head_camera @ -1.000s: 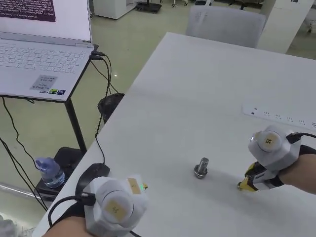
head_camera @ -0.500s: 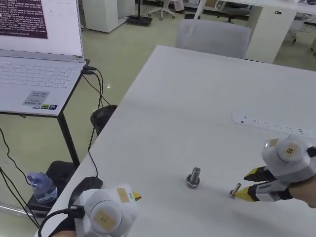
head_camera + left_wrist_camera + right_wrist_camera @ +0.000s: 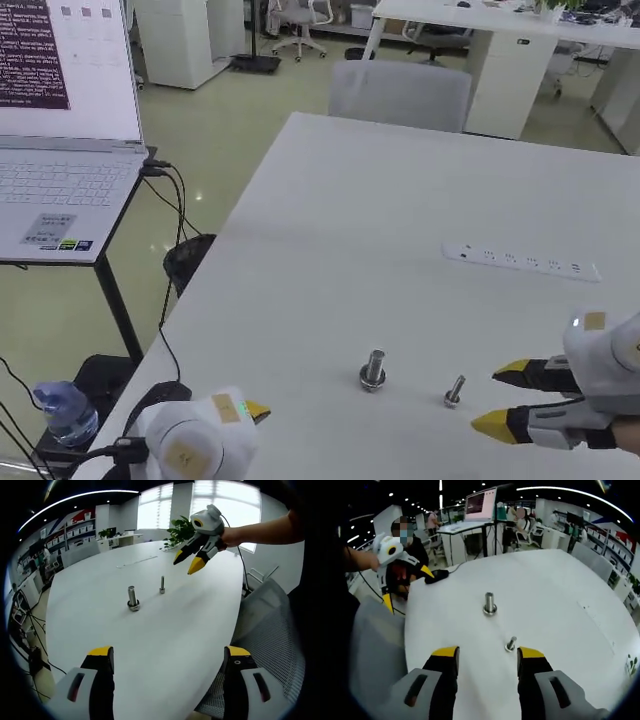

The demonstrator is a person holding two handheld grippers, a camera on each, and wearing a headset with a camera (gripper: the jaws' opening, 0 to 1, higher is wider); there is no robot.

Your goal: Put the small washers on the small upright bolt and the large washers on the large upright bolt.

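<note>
Right gripper point(image 3: 490, 398) spread, empty, near small upright bolt point(image 3: 455, 390); left gripper point(image 3: 167, 652) spread too. Pull away straight, without nudging it.

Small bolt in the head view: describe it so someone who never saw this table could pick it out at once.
On the white table, look nearer than the white power strip, where two metal bolts stand upright and apart. The small bolt is the one closest to the open right claw, shorter and thinner than the large bolt beside it.
</note>
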